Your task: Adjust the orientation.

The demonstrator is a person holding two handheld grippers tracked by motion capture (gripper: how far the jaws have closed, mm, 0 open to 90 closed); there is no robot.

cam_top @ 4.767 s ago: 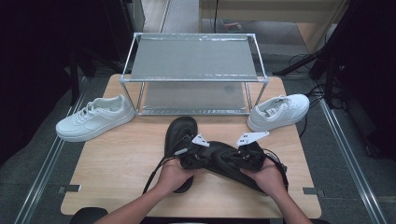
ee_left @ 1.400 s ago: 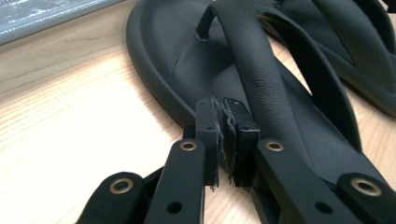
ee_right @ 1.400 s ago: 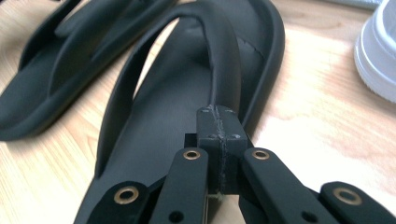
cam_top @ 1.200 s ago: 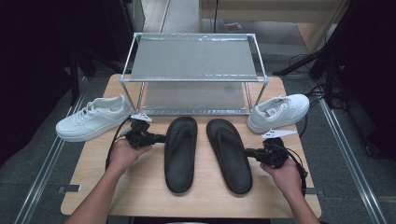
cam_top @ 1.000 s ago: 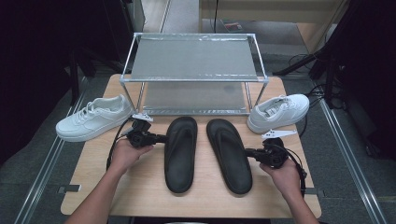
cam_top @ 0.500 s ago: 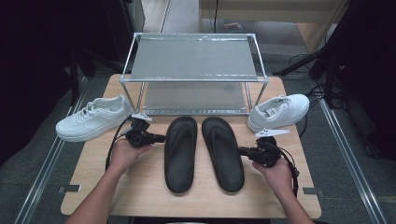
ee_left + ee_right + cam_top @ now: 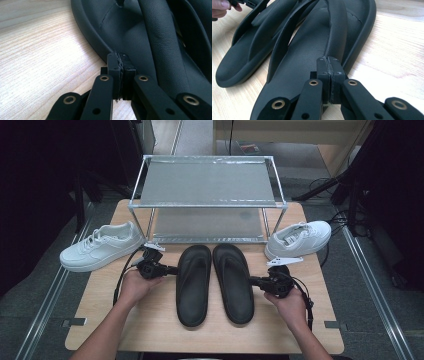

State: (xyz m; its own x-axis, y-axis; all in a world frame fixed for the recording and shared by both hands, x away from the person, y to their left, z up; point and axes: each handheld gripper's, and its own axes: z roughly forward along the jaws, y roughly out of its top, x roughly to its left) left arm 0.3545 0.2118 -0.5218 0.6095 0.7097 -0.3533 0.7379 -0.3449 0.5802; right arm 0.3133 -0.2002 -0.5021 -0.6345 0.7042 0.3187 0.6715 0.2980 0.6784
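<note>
Now both my tongs are clenched empty: left tongs [image 7: 172, 269] touch left sandal [image 7: 194, 285], right tongs [image 7: 254, 281] touch right sandal [image 7: 234, 282] on bench [image 7: 150, 330].

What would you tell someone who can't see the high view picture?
Two black flip-flops lie side by side on a wooden table, a shut gripper at each one's outer edge. A white sneaker sits on either side of a metal rack.
</note>
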